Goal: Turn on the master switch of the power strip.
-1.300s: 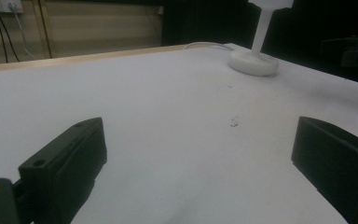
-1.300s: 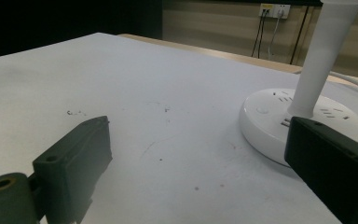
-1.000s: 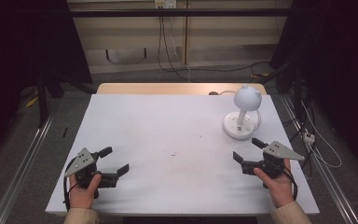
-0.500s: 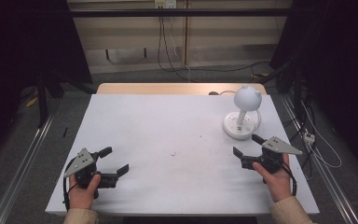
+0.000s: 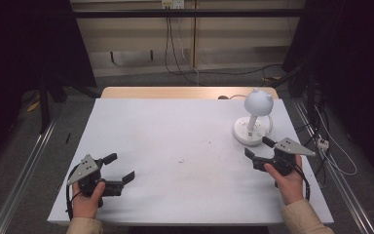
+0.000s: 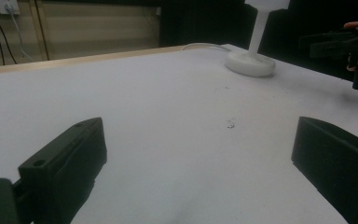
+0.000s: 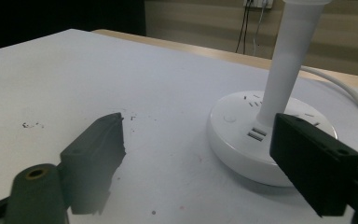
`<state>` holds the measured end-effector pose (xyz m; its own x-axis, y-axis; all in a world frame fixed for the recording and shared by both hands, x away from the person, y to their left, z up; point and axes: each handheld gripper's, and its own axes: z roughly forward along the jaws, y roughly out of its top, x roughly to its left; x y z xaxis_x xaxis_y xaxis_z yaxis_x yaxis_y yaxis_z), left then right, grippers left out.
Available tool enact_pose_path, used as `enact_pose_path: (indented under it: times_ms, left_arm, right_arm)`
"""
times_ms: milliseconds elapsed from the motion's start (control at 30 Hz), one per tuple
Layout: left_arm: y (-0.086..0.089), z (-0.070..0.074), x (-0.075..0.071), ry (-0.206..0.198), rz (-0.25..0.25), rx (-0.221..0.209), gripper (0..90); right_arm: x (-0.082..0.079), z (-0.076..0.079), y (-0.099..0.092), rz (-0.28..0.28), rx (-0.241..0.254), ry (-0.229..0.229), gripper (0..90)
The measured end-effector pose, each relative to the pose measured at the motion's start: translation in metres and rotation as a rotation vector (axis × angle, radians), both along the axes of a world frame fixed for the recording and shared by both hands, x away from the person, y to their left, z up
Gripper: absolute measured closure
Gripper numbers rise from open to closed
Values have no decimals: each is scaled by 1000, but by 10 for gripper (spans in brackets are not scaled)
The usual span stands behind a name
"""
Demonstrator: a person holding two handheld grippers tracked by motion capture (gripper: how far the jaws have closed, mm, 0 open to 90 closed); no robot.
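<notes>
Lamp (image 5: 254, 117) base lies just beyond the right gripper (image 5: 261, 150), jaws wide, closing, empty; its USB ports (image 7: 256, 134) appear in the right gripper view. Left gripper (image 5: 118, 168) gapes empty.

The broad white desk (image 5: 175, 146) lies bare across its middle and left, open for any pass. At the far right stands a small white plastic lamp with a round base (image 5: 250, 131), just ahead of the right gripper (image 5: 259, 151), blocking that corner.

White lamp (image 5: 254, 119) on a white table (image 5: 175, 141) (faint dark specks). Both grippers black, left gripper (image 5: 118, 168) and right gripper (image 5: 258, 147), with grey top plates.
</notes>
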<state>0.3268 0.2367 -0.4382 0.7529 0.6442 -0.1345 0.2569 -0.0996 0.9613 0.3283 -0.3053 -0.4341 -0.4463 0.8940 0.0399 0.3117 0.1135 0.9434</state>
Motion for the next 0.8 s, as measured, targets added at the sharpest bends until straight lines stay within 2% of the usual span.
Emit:
enact_pose_path:
  times_ms: [333,600,800]
  left_arm:
    - [1,1,-1,-7,5,5,28]
    - [1,0,0,-3,5,-11,28]
    - [0,1,-1,-2,3,-17,28]
  right_arm:
    - [4,-1,-4,-11,9,16,246]
    - [10,4,-5,-21,12,12,283]
    - [15,4,-7,-24,3,13,370]
